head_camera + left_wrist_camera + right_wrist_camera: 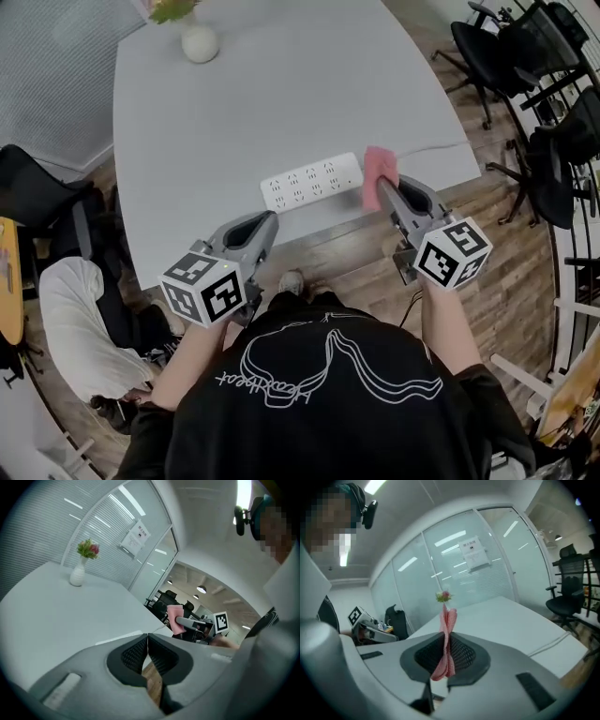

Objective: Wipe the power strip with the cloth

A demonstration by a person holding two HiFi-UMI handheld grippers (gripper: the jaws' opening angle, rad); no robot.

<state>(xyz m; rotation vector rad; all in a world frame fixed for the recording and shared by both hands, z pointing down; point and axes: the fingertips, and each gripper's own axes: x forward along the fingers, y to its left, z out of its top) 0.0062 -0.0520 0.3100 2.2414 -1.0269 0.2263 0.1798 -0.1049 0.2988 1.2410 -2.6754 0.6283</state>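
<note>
Head view: white power strip point(312, 182) lies by the near edge of the desk point(281, 84). Pink cloth point(378, 175) sits at the strip's right end, held by the right hand-held gripper point(386, 186). The left hand-held gripper point(271, 218) is off the near edge, apart from the strip. Left gripper view: jaws pressed together, nothing between. Right gripper view: jaws pinching the folded cloth.

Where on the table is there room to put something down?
The biggest bare patch of the table lies between the vase at the far corner and the power strip near the front edge. There is also bare room left of the power strip. It is crowded at the strip's right end, where the right hand-held gripper holds the cloth by the cord.
</note>
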